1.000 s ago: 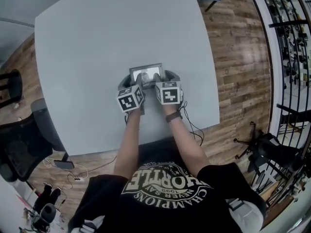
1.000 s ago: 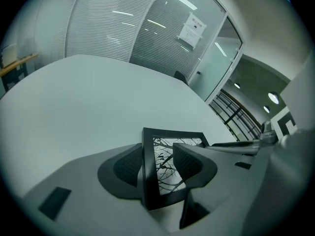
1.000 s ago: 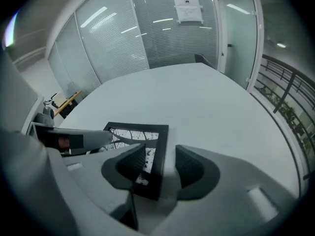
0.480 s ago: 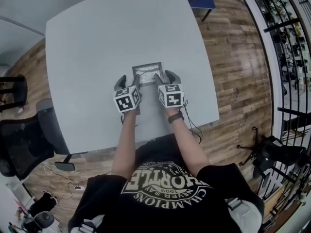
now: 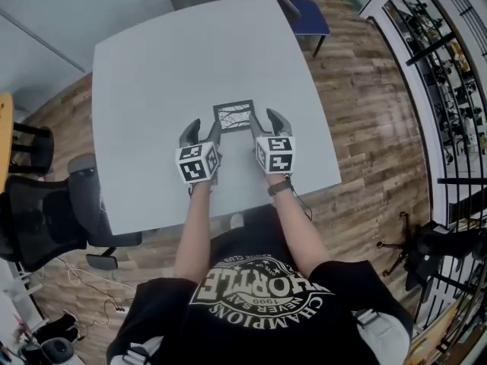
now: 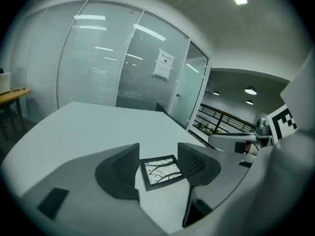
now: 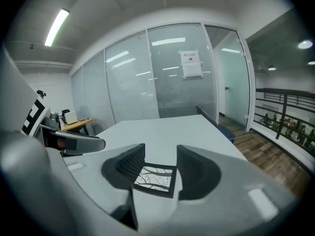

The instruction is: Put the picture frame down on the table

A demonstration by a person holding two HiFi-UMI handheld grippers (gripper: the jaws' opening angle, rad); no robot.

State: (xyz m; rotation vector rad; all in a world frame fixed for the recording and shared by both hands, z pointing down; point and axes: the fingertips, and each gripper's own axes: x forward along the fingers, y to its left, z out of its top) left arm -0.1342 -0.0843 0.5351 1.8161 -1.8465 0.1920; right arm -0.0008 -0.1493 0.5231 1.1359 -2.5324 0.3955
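The picture frame (image 5: pixel 233 116) is a small dark rectangle with a black-and-white branch print. It lies flat on the grey table (image 5: pixel 152 74), near the middle of the near half. My left gripper (image 5: pixel 203 131) is open just left of the frame's near corner. My right gripper (image 5: pixel 266 122) is open at the frame's right edge. In the left gripper view the picture frame (image 6: pixel 162 171) shows on the tabletop through the gap of the left gripper (image 6: pixel 158 151). The right gripper view shows the picture frame (image 7: pixel 155 178) the same way, past the right gripper (image 7: pixel 161 154). Neither gripper holds anything.
A blue chair (image 5: pixel 308 14) stands at the table's far right corner. A black office chair (image 5: pixel 46 211) sits at the near left. A railing (image 5: pixel 449 90) runs along the right over wooden floor. Glass walls (image 6: pixel 98 63) stand behind the table.
The frame, tilted up between the two grippers a second ago, now lies flat on the table. Both grippers have come off it and moved slightly apart.
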